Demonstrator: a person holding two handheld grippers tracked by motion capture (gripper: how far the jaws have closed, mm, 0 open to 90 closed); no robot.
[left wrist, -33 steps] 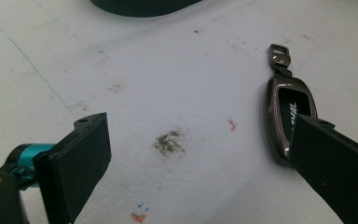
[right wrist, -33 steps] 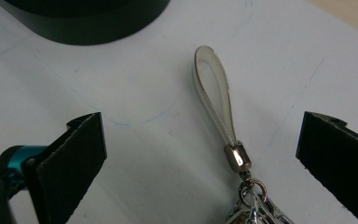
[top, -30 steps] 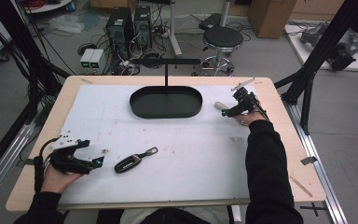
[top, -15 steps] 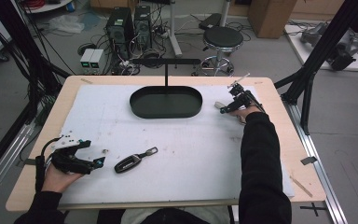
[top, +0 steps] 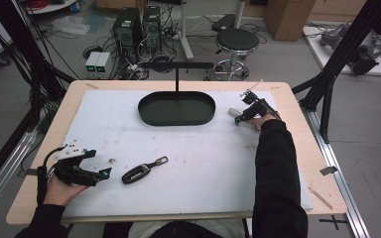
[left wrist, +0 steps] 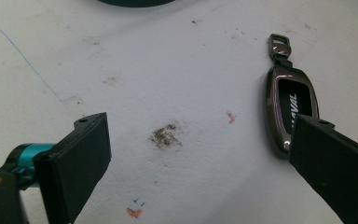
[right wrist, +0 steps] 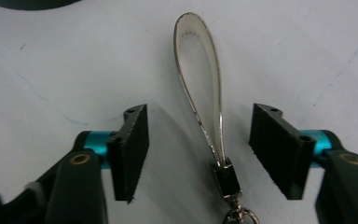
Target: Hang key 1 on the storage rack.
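A white strap loop (right wrist: pixel 198 56) with a metal clasp lies flat on the white mat between the jaws of my right gripper (right wrist: pixel 200 116). The jaws have just been closing, but both pads stand clear of the strap. From above, the right gripper (top: pixel 239 118) sits just right of the black tray, with the strap (top: pixel 233 112) at its tips. My left gripper (top: pixel 103 173) rests open at the near left of the mat. A dark key fob (top: pixel 136 173) lies just right of it. In the left gripper view the key fob (left wrist: pixel 291 109) lies beside the right jaw of that gripper (left wrist: pixel 193 135), untouched.
A black oval tray (top: pixel 145 112) sits at the far middle of the mat, with a black T-shaped stand (top: pixel 176 74) behind it. A small pale bit (top: pixel 111 160) lies near the left gripper. The white mat (top: pixel 198 148) covers most of the wooden table.
The right hand has shifted slightly and come down around the white strap. The left hand and the key fob have kept still.
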